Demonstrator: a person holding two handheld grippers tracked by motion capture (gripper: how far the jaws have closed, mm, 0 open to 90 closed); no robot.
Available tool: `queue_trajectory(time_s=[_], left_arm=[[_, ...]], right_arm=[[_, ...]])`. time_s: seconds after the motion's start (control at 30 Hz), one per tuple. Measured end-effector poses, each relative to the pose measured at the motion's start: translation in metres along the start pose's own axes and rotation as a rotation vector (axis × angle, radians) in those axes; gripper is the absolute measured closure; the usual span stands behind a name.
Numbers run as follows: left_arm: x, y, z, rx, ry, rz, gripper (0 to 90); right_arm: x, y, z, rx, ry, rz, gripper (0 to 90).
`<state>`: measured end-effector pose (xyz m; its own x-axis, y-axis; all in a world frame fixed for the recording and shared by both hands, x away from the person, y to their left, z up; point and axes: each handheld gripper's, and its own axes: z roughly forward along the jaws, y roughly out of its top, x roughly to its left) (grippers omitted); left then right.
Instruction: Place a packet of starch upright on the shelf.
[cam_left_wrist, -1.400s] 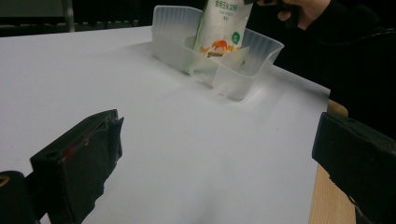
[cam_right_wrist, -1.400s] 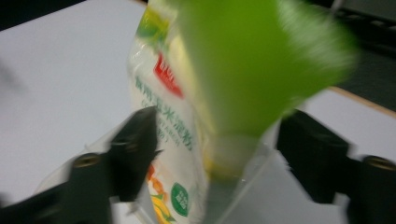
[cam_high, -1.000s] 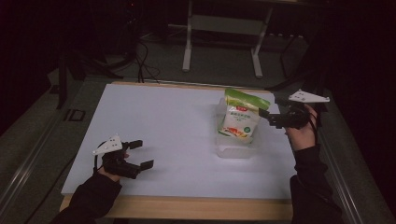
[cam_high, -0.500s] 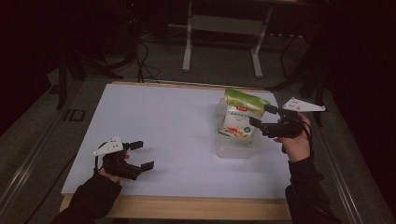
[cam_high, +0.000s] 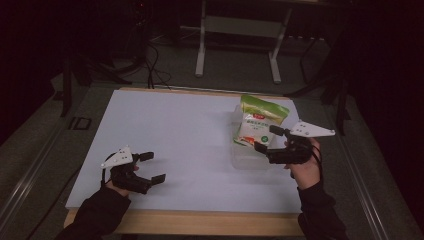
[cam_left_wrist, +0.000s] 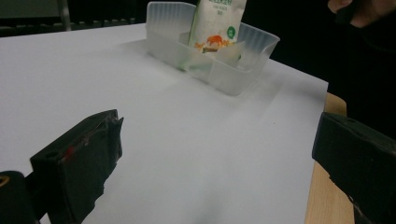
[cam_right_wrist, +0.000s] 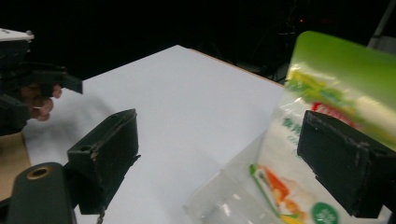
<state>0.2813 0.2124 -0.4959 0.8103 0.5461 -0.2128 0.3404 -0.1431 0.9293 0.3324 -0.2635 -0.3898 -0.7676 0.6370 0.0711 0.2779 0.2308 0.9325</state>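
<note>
A green and white snack bag (cam_high: 261, 120) stands upright in a clear plastic tub (cam_high: 248, 156) on the right of the white table. My right gripper (cam_high: 268, 139) is open at the tub's near right side, level with the bag's lower half. In the right gripper view the bag (cam_right_wrist: 336, 88) and a tub corner (cam_right_wrist: 224, 198) lie partly between the spread jaws of that gripper (cam_right_wrist: 224, 163). My left gripper (cam_high: 153, 167) rests open near the front left edge. Nothing sits between the jaws of that gripper (cam_left_wrist: 215, 158), and the tub (cam_left_wrist: 219, 70) and bag (cam_left_wrist: 217, 21) lie far ahead of it.
The white sheet (cam_high: 175, 130) covers most of the table, and a wooden edge (cam_high: 200, 222) runs along the front. Beyond the far edge stand a metal frame (cam_high: 240, 30) and floor cables (cam_high: 150, 60) in the dark.
My right gripper has moved left and toward me, from beside the bag's upper part to the tub's near side. The left gripper has stayed put.
</note>
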Motion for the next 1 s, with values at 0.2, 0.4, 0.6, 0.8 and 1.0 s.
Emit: queue_trajectory(time_s=[0.2, 0.4, 0.6, 0.8, 1.0], left_arm=[[-0.001, 0.000, 0.000, -0.004, -0.002, 0.003, 2.2], [-0.001, 0.000, 0.000, -0.001, -0.005, 0.005, 2.2], [-0.001, -0.001, 0.001, 0.002, -0.003, 0.006, 2.2], [-0.002, -0.001, 0.001, 0.007, -0.004, 0.013, 2.2], [-0.002, -0.002, 0.001, 0.007, -0.004, 0.011, 2.2]], right_arm=[[0.018, -0.012, 0.001, 0.004, 0.013, -0.009, 12.9], [0.030, -0.024, 0.001, 0.001, 0.016, 0.006, 13.0], [0.037, -0.039, 0.004, 0.008, 0.025, 0.024, 13.1], [0.042, -0.052, 0.005, 0.006, 0.019, 0.023, 13.2], [0.049, -0.060, 0.002, 0.010, 0.029, 0.028, 13.3]])
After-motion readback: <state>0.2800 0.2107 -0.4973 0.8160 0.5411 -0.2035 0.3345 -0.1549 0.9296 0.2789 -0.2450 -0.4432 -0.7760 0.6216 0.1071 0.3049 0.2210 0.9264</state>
